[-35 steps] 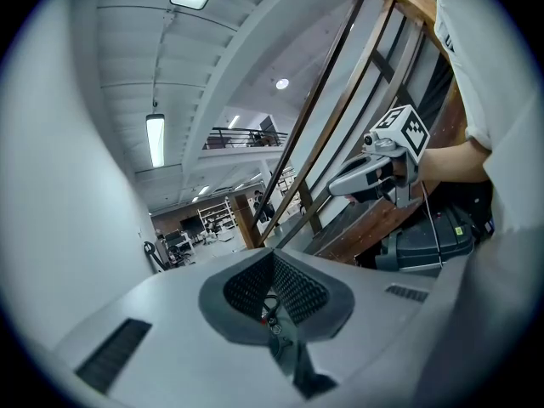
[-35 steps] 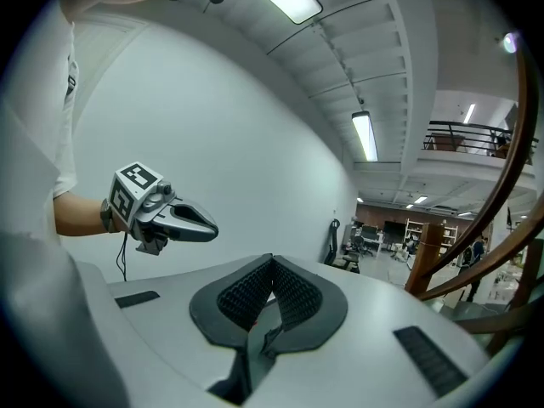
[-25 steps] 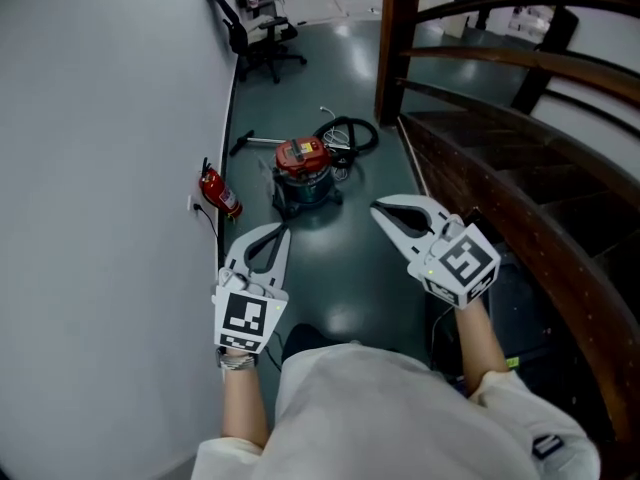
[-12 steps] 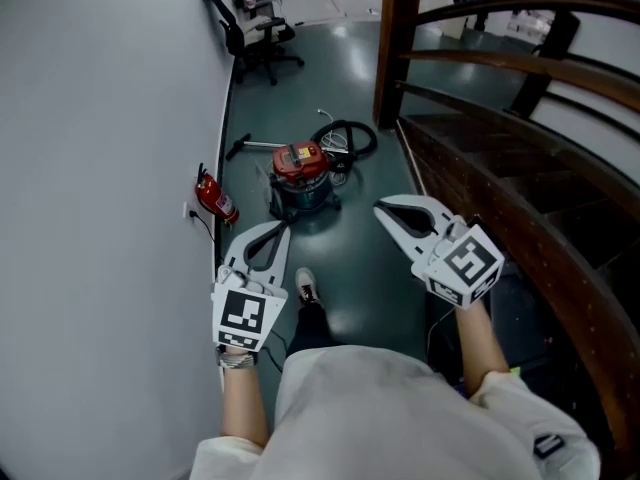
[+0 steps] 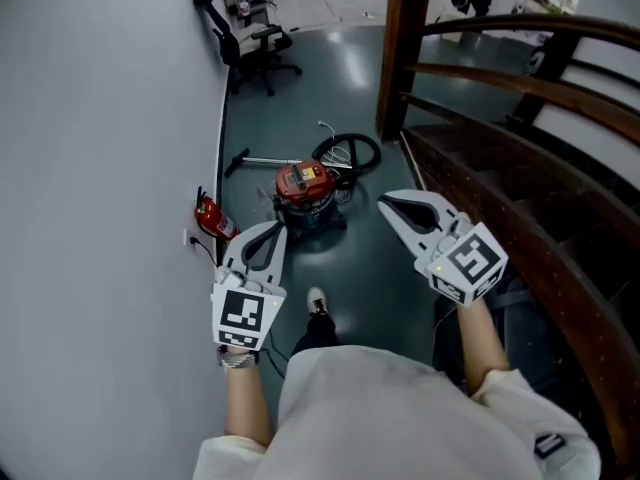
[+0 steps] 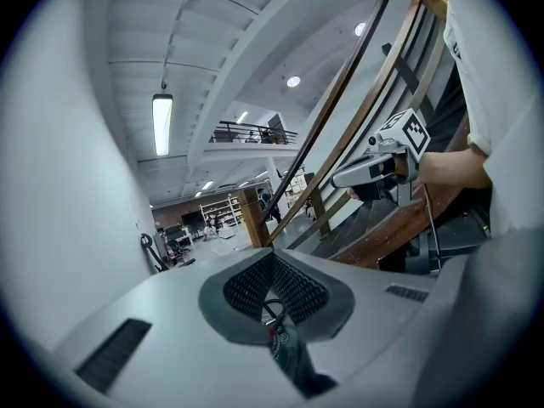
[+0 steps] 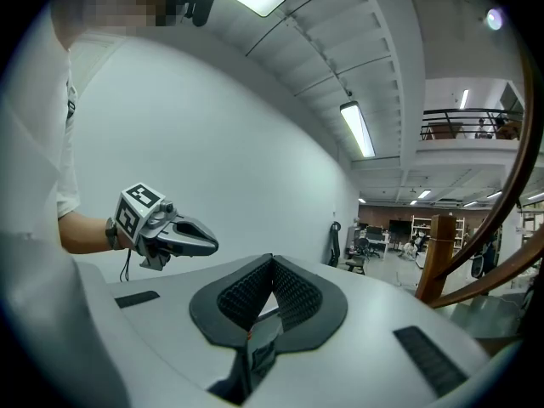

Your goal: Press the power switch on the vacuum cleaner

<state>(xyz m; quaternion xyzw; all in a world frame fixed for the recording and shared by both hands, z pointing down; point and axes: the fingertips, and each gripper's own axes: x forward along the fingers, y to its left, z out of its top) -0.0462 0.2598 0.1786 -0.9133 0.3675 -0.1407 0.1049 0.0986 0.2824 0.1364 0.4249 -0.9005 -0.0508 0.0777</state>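
Vacuum cleaner [image 5: 305, 190] on the floor [image 5: 372, 268]. The left hand-held gripper [image 5: 274, 228] and right hand-held gripper [image 5: 386, 204] are held either side of it, short of contact, jaws together and empty.

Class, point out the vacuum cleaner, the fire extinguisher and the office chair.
vacuum cleaner [image 5: 303, 182]: head view, on its red lid.
fire extinguisher [image 5: 213, 220]: head view, on its red body.
office chair [image 5: 262, 40]: head view, on its seat.

Open-plan office hall with a mezzanine
Office chairs [image 5: 255, 43] upper left, wooden staircase [image 5: 500, 183] at right, shelving [image 6: 225, 210] far back, strip light [image 7: 357, 130] and railed gallery [image 7: 463, 126] overhead.
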